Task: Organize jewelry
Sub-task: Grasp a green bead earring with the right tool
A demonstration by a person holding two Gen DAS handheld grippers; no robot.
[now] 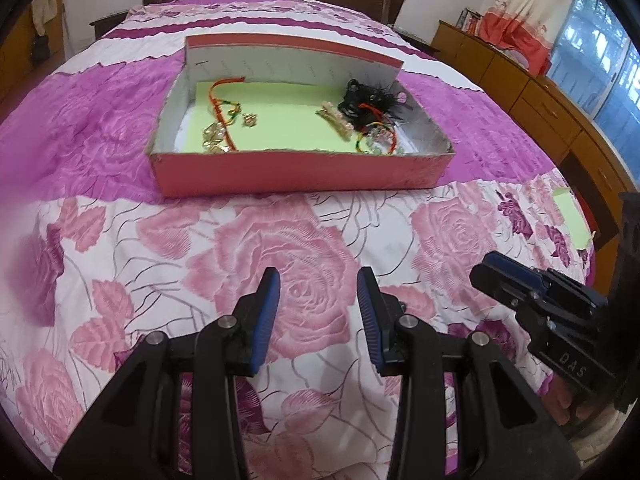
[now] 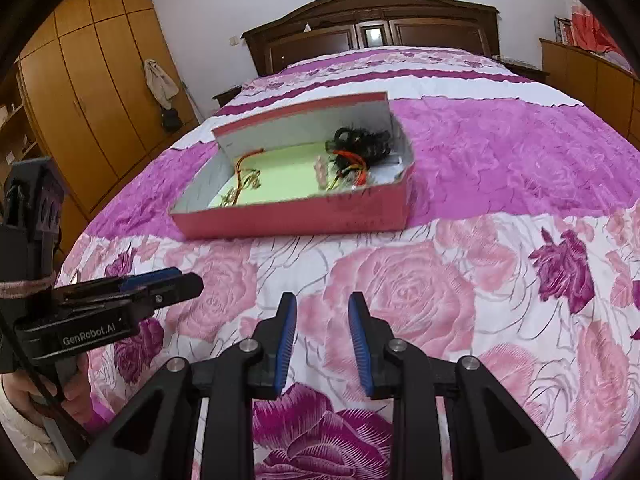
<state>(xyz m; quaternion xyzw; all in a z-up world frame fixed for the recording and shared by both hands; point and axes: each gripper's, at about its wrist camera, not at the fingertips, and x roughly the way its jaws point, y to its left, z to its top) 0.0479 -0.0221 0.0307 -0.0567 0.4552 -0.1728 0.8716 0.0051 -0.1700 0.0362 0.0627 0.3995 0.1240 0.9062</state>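
A shallow pink cardboard box (image 1: 304, 172) sits on the bed (image 1: 304, 264), on the magenta band of a rose-patterned quilt, well beyond both tools. Its floor is lined with pale green paper (image 1: 272, 120). At the left end lies a red-and-green cord with gold pendants (image 1: 218, 132); at the right end sits a black feathery hair piece (image 1: 372, 100), with beaded hair clips (image 1: 334, 120) just beside it and a tangle of coloured thread bangles (image 1: 376, 140) at the near right corner.

The left tool (image 1: 318, 312) hovers over the pink roses on the near part of the quilt, its blue pads partly apart with nothing between them. The right tool (image 2: 322, 340) is beside it, likewise partly open and empty. A hand (image 2: 48, 392) grips the left tool's handle. A loose green paper scrap (image 1: 570, 220) lies at the bed's far right edge.
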